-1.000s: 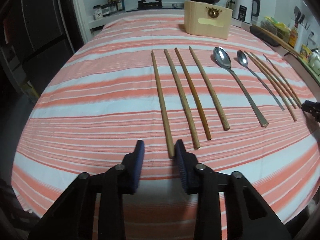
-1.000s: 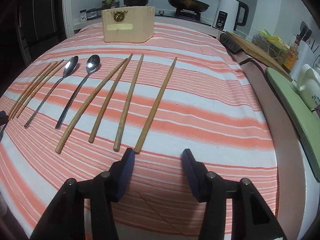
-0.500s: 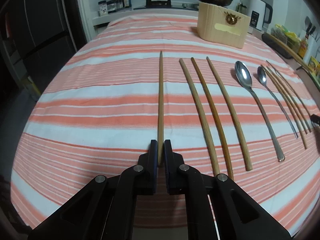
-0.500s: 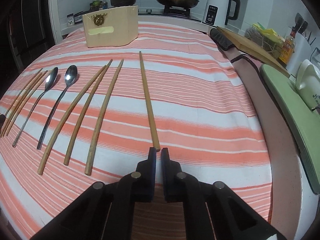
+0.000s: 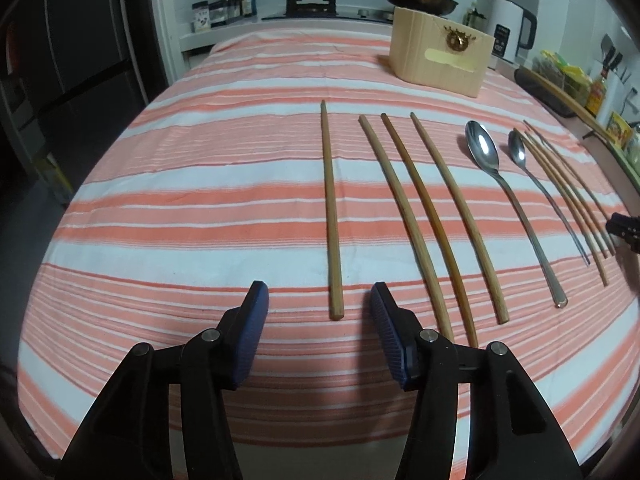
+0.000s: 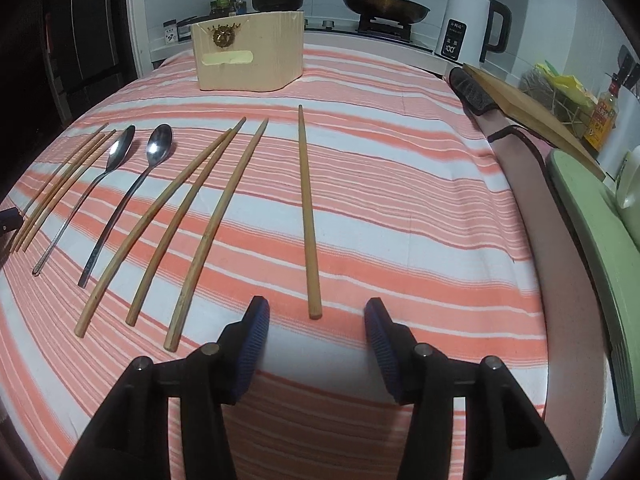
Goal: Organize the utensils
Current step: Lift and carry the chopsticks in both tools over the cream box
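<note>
Letting go just happened: the left gripper (image 5: 316, 312) and the right gripper (image 6: 316, 316) have just spread their jaws, and nothing is pinched now. A long chopstick (image 5: 331, 216) lies loose between the jaws, pointing toward the box (image 5: 440, 56), set apart from the other sticks. I think it is placed. Chopsticks are smooth, round wood. Spoons (image 5: 484, 152) are shiny metal. The worktop's cloth (image 5: 200, 200) is striped.

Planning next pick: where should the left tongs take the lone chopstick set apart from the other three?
Take the lone chopstick at its thick near end, from above, one pad on each long side. It lies flat on the cloth, pointing straight away, that end between the left tongs, whose jaws have just been opening and hold nothing. The next chopstick lies clear.
</note>
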The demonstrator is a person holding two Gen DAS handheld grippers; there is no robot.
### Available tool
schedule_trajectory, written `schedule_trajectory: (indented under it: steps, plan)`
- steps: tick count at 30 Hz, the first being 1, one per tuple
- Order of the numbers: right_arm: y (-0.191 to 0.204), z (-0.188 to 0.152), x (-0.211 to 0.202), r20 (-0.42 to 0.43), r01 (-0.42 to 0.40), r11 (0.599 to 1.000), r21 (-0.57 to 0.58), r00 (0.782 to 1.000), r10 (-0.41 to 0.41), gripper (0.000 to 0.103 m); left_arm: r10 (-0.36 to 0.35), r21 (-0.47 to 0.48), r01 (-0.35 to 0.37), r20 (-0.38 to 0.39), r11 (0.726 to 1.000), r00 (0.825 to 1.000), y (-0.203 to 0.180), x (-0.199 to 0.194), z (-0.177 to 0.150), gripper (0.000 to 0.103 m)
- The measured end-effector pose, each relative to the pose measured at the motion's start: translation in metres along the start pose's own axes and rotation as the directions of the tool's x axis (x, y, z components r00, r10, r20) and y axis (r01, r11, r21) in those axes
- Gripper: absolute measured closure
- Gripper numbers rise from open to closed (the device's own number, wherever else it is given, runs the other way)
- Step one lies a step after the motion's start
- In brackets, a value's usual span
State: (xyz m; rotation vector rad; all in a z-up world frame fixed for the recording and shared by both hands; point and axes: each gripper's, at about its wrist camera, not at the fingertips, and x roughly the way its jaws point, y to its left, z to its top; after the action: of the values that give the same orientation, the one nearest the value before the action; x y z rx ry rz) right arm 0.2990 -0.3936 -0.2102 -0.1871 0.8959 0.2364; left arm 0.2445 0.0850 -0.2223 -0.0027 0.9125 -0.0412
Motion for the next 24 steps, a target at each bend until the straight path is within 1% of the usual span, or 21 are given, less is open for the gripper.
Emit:
schedule_trajectory:
  steps: [2, 3, 4, 5, 7, 10, 13, 19, 24]
  plan:
    - [-0.001, 0.001, 0.002, 0.009, -0.002, 1.0, 0.01, 1.0, 0.001, 0.052, 0.003, 0.013, -0.003, 0.003, 1.0, 1.0, -0.004, 0.001, 0.002, 0.069]
    - [-0.001, 0.001, 0.003, 0.014, -0.002, 1.0, 0.014, 1.0, 0.001, 0.052, 0.004, 0.016, -0.004, 0.007, 1.0, 1.0, -0.006, 0.002, 0.003, 0.089]
    - [-0.001, 0.001, 0.003, 0.018, -0.007, 1.0, 0.018, 1.0, 0.007, 0.055, 0.01, 0.022, -0.01, 0.011, 1.0, 1.0, -0.008, 0.002, 0.003, 0.099]
    - [0.001, 0.002, 0.003, 0.021, -0.012, 1.0, 0.016, 1.0, 0.011, 0.073, 0.017, 0.022, -0.018, 0.019, 1.0, 1.0, -0.01, 0.001, 0.002, 0.099]
    - [0.004, 0.006, 0.004, 0.017, 0.001, 1.0, 0.006, 1.0, -0.001, 0.096, 0.019, 0.006, -0.019, 0.028, 1.0, 0.999, -0.008, 0.001, 0.003, 0.099]
    - [0.0, 0.013, 0.002, 0.021, -0.007, 0.999, 0.045, 1.0, 0.007, 0.096, 0.014, -0.024, -0.013, 0.046, 1.0, 0.999, -0.001, -0.005, 0.013, 0.1]
    - [-0.002, 0.025, -0.013, 0.069, -0.004, 0.999, 0.054, 0.998, 0.0, 0.096, 0.013, -0.027, -0.011, 0.09, 1.0, 0.996, 0.003, -0.02, 0.029, 0.1]
    - [0.004, 0.052, -0.048, 0.136, 0.008, 1.0, 0.022, 0.991, -0.011, 0.096, -0.013, -0.01, 0.014, 0.155, 1.0, 0.988, 0.006, -0.05, 0.061, 0.1]
    - [0.009, 0.075, -0.086, 0.225, 0.02, 1.0, 0.017, 0.974, -0.023, 0.096, -0.048, 0.0, 0.049, 0.197, 0.999, 0.979, 0.009, -0.076, 0.084, 0.099]
